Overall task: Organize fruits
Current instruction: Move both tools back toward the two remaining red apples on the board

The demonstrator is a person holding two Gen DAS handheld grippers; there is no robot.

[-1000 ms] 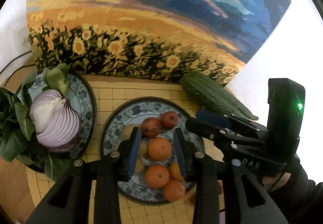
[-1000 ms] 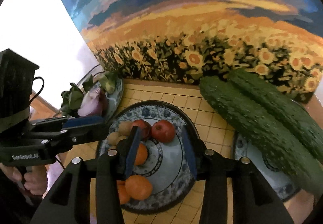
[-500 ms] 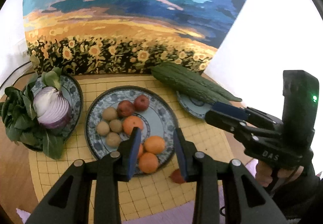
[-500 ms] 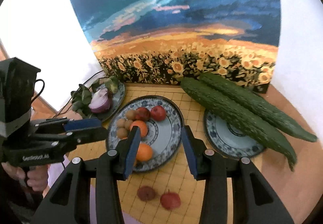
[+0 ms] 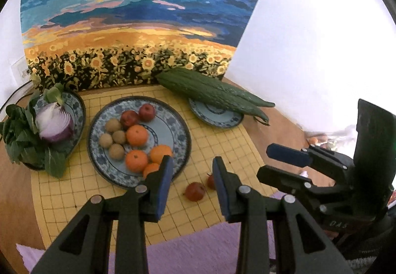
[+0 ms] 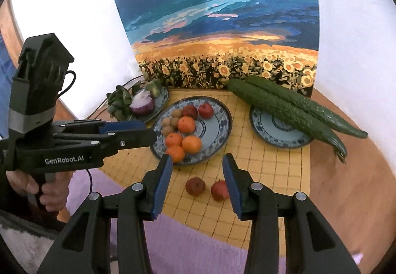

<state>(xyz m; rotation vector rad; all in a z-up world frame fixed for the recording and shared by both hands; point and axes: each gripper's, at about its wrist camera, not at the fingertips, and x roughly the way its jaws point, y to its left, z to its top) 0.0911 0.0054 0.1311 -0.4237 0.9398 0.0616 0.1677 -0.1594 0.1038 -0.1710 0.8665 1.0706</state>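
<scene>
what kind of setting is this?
Likely a home tabletop staged for food sorting: patterned blue-and-white plate of fruit, yellow grid placemat, sunflower-field painting propped against a white wall.

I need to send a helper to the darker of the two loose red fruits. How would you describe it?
Start at the big middle plate holding the oranges. On the yellow grid mat just in front of it lie two loose red fruits. The darker red fruit is the left, duller one; its brighter neighbour is part-hidden by a gripper finger.
</scene>
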